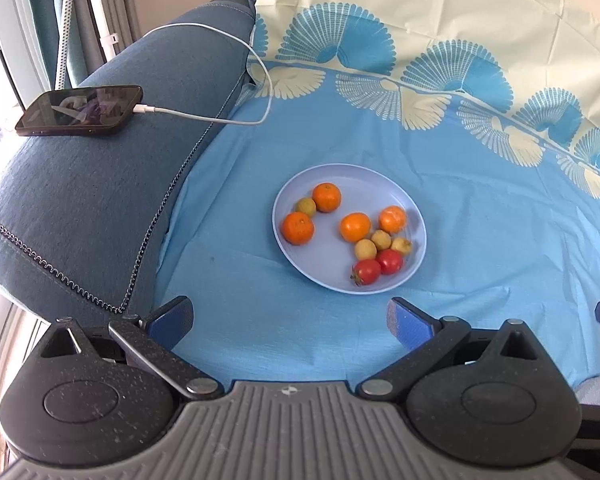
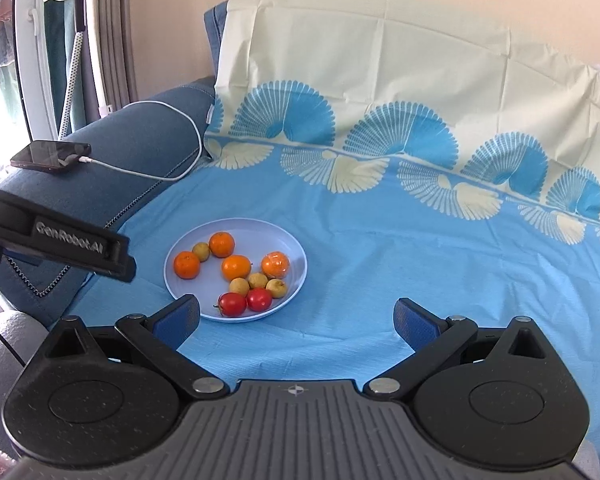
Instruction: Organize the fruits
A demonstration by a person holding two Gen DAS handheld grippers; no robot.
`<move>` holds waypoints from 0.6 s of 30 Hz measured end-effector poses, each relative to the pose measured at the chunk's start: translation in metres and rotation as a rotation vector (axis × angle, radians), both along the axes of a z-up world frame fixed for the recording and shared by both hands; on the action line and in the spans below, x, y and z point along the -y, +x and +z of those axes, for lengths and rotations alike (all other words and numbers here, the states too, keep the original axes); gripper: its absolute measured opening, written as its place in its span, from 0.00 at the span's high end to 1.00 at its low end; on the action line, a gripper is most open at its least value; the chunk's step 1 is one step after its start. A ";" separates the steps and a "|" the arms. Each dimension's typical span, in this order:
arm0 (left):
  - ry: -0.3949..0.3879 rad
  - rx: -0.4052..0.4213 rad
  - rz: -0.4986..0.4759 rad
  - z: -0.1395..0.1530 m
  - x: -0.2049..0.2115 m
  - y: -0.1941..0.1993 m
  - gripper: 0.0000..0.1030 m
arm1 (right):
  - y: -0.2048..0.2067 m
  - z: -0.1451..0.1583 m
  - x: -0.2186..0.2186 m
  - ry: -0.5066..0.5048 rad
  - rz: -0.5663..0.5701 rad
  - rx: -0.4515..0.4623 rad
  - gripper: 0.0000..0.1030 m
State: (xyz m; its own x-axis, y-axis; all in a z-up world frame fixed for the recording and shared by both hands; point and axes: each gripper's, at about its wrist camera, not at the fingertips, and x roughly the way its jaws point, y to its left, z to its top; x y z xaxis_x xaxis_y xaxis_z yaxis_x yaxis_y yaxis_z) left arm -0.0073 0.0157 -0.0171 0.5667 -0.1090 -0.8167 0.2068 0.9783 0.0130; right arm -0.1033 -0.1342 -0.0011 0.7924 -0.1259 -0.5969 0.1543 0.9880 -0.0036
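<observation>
Ten fruits (image 1: 355, 227) lie on a plate (image 1: 340, 172) mid-sheet (image 1: 480, 240), just beyond both empty grippers, left gripper (image 1: 290, 322) and right gripper (image 2: 296, 322), each with jaws spread wide.

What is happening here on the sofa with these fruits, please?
A person holds a two-finger gripper in each hand above a sofa covered with a blue cloth. Both the left gripper and the right gripper are open and hold nothing. All the fruit lies on one pale blue plate: four oranges, four small yellowish fruits and two tomatoes. A phone on a white cable rests on the armrest.
</observation>
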 end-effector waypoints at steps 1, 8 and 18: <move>0.001 0.003 -0.002 0.001 0.001 -0.002 0.00 | -0.002 0.001 0.000 -0.004 0.000 0.005 0.01; 0.014 0.030 -0.018 0.007 0.005 -0.012 0.00 | -0.011 0.007 -0.002 -0.012 -0.003 0.020 0.01; 0.039 0.048 -0.025 0.010 0.008 -0.020 0.00 | -0.019 0.010 -0.006 -0.027 -0.008 0.033 0.01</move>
State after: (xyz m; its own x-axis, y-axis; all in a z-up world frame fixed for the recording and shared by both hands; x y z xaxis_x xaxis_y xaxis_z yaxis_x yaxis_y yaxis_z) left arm -0.0277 0.0077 -0.0070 0.6026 -0.0921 -0.7927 0.2298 0.9713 0.0618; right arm -0.1227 -0.1278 0.0090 0.8105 -0.1477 -0.5668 0.1623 0.9864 -0.0250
